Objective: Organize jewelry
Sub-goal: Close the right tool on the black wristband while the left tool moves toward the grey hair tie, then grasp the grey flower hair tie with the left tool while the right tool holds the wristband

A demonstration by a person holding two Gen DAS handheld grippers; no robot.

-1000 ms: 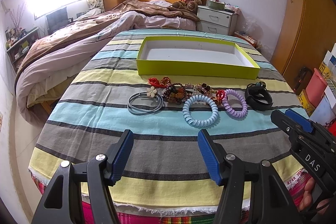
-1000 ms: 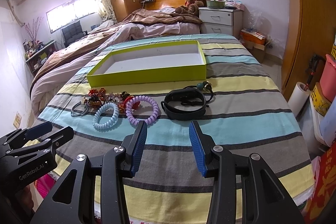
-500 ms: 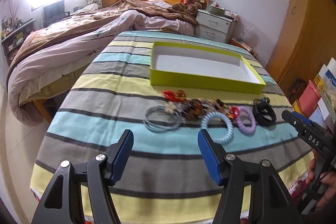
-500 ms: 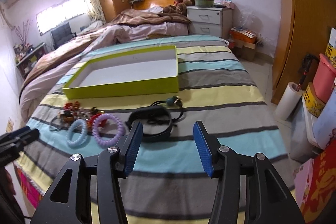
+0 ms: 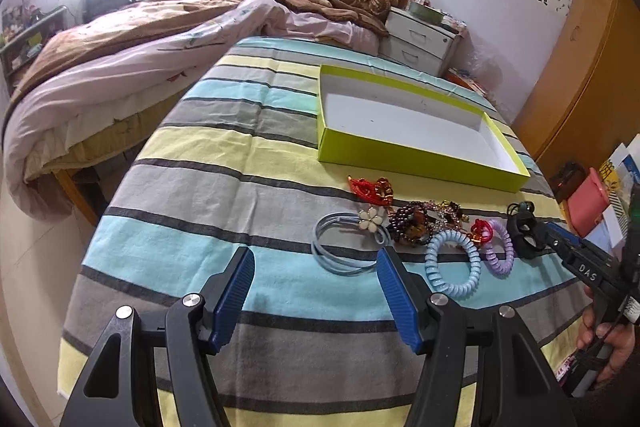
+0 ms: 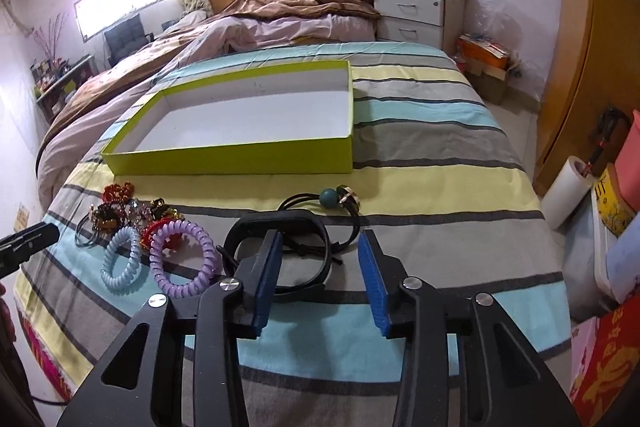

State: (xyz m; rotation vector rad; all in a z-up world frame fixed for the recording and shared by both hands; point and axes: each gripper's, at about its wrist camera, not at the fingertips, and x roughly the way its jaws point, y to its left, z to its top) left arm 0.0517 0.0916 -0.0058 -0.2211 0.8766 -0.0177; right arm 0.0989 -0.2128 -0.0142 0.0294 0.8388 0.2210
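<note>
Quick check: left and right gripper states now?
Left gripper: open, holding nothing.
Right gripper: open, jaws just closing somewhat, nothing between them.

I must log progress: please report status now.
Left gripper open, empty. Right gripper jaws just narrowed, nothing gripped, at black band. Green box empty. Nothing blocking.

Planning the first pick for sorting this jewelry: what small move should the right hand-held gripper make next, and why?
Probably ease the right hand-held gripper forward and down onto the black band. Its jaws have just been closing but grip nothing, the band lies just ahead of its left finger, and the green box is empty.
</note>
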